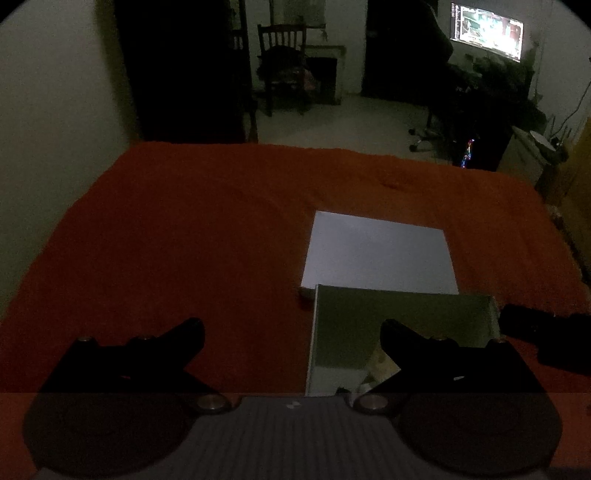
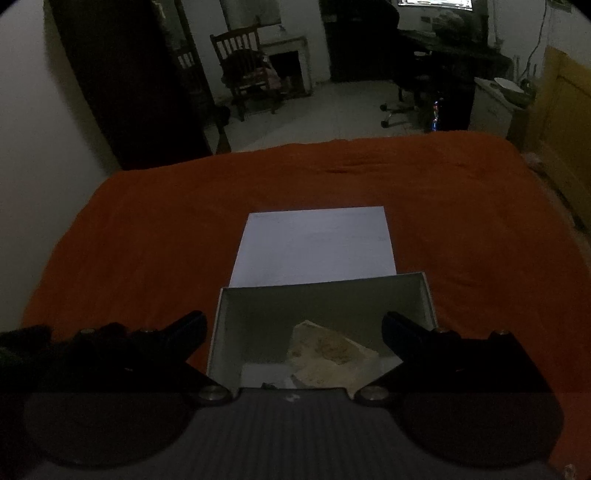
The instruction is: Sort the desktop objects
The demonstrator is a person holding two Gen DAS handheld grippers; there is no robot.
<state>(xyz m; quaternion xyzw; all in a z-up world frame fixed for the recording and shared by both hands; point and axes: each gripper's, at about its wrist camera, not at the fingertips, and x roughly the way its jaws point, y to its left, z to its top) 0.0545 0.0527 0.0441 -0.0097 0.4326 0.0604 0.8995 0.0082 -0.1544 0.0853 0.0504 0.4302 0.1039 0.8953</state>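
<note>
An open white box (image 2: 321,306) sits on the orange cloth (image 2: 147,229), with a pale crumpled item (image 2: 328,350) inside it. Behind it lies a flat white lid or sheet (image 2: 314,247). My right gripper (image 2: 293,326) hangs open above the box's near side, its fingers spread wider than the box's inner floor. In the left wrist view the same box (image 1: 369,325) and white sheet (image 1: 376,251) are to the right. My left gripper (image 1: 291,332) is open over the cloth at the box's left wall, holding nothing. The right gripper's dark body (image 1: 546,332) shows at that view's right edge.
The orange cloth (image 1: 184,221) covers the whole table and is bare to the left and behind. Beyond the far edge stand a wooden chair (image 1: 284,62), a dark cabinet (image 1: 177,70), an office chair (image 2: 406,74) and a lit monitor (image 1: 487,29).
</note>
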